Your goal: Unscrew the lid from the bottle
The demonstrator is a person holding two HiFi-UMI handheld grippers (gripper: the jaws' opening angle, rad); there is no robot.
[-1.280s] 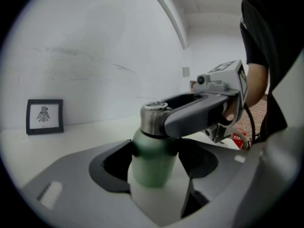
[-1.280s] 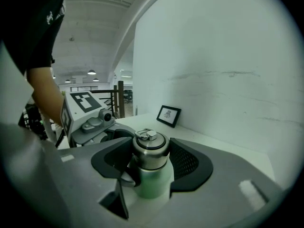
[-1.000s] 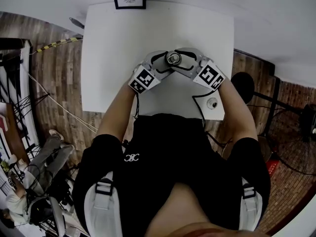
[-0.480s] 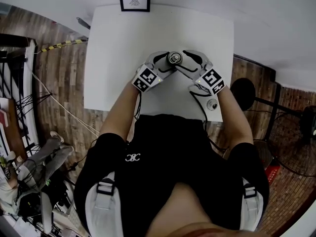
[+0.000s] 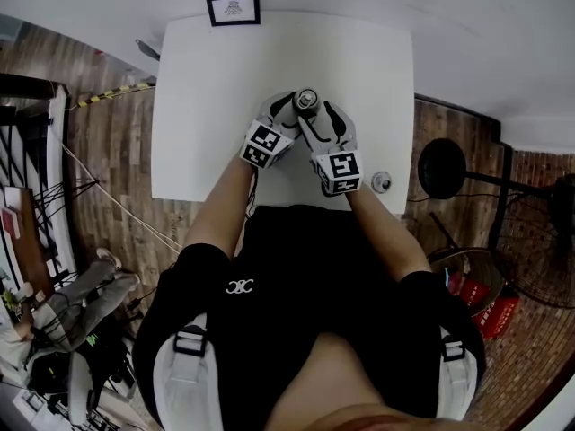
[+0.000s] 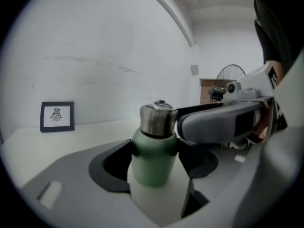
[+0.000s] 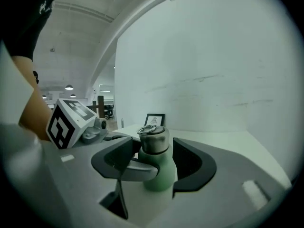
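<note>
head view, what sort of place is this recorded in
Probably a lab or studio workspace rather than a home: a bare white table against a white wall, a framed marker card at its back edge, and cables strung across the wood floor.

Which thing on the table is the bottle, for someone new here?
On the white table, look mid-table where the left gripper and right gripper meet. The bottle stands upright there: pale green body, steel lid with a wire ring on top, unlike the framed picture at the far edge.
</note>
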